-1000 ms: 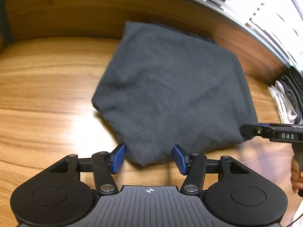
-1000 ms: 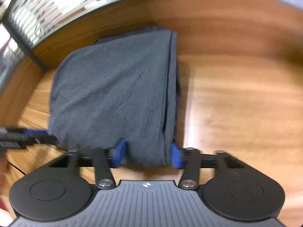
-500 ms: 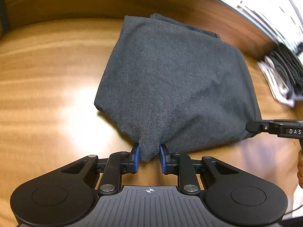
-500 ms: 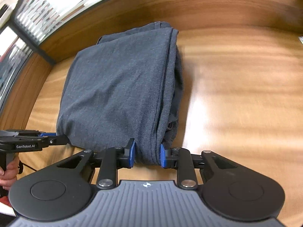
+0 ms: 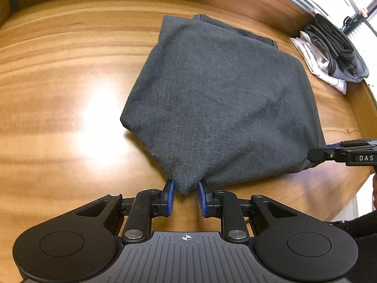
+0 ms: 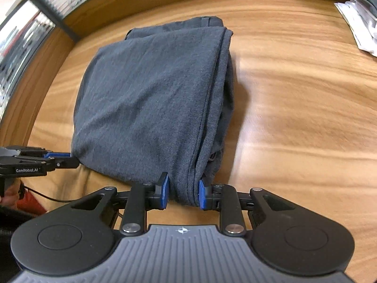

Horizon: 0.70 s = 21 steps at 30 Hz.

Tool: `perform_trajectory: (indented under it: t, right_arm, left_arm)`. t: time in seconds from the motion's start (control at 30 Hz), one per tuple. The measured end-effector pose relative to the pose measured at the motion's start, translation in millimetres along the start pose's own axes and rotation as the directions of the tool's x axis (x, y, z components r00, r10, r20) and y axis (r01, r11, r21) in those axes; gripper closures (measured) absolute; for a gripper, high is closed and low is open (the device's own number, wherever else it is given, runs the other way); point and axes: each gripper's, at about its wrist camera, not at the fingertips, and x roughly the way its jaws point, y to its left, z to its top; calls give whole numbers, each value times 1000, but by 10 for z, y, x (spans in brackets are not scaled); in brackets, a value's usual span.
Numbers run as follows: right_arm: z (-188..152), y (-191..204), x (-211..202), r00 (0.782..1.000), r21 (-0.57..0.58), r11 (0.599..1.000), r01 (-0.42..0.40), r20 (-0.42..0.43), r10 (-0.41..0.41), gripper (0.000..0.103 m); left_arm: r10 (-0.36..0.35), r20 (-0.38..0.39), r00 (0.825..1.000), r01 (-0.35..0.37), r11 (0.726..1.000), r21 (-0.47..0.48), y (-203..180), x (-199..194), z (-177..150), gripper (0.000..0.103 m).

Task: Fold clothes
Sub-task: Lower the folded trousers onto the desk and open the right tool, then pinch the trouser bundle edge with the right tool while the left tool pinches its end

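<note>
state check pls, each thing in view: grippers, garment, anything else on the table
left gripper: shut on the near left corner of the dark grey garment
right gripper: shut on the near right corner, over several bunched layers
dark grey garment: folded, lying on the table, near corners pinched
stack of clothes: folded, piled at the far right, untouched
wooden table: bare around the garment
</note>
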Motion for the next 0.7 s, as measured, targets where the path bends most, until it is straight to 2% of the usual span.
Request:
perform_trajectory:
  t: [0.17, 0.23, 0.27, 0.3, 0.37, 0.4, 0.43, 0.47, 0.53, 0.7]
  right_arm:
    - [-40, -3, -59, 999, -97, 995, -8, -44, 3, 76]
    - [14, -2, -86, 999, -155, 988, -16, -51, 8, 73]
    - [43, -2, -99, 998, -184, 983, -21, -55, 11, 71]
    - [71, -2, -113, 998, -213, 977, -25, -59, 13, 65]
    - [134, -43, -154, 998, -249, 968, -32, -53, 20, 48]
    - [169, -88, -183, 999, -255, 966, -34, -42, 24, 32]
    - [205, -133, -212, 999, -260, 965, -36, -32, 29, 24]
    - [240, -179, -241, 999, -265, 964, -38, -21, 33, 23]
    - [311, -270, -299, 999, -275, 960, -41, 0, 42, 13]
    - [616, -489, -213, 997, -196, 979, -58, 40, 67, 11]
  left_arm:
    - [36, 45, 998, -33, 997, -67, -155, -148, -228, 78]
    - [50, 70, 996, -42, 993, -107, -201, -220, -319, 69]
    - [56, 80, 995, -45, 991, -126, -246, -225, -342, 60]
    - [60, 92, 994, -46, 988, -149, -301, -225, -362, 50]
    - [61, 115, 992, -36, 977, -208, -370, -212, -412, 43]
    - [61, 120, 991, -30, 969, -244, -399, -192, -429, 41]
    - [60, 130, 990, -23, 961, -274, -429, -166, -441, 39]
    - [59, 141, 988, -14, 954, -300, -459, -133, -447, 34]
    - [75, 146, 986, -24, 946, -322, -504, -68, -439, 32]
    - [108, 130, 986, -59, 939, -339, -582, 93, -395, 31]
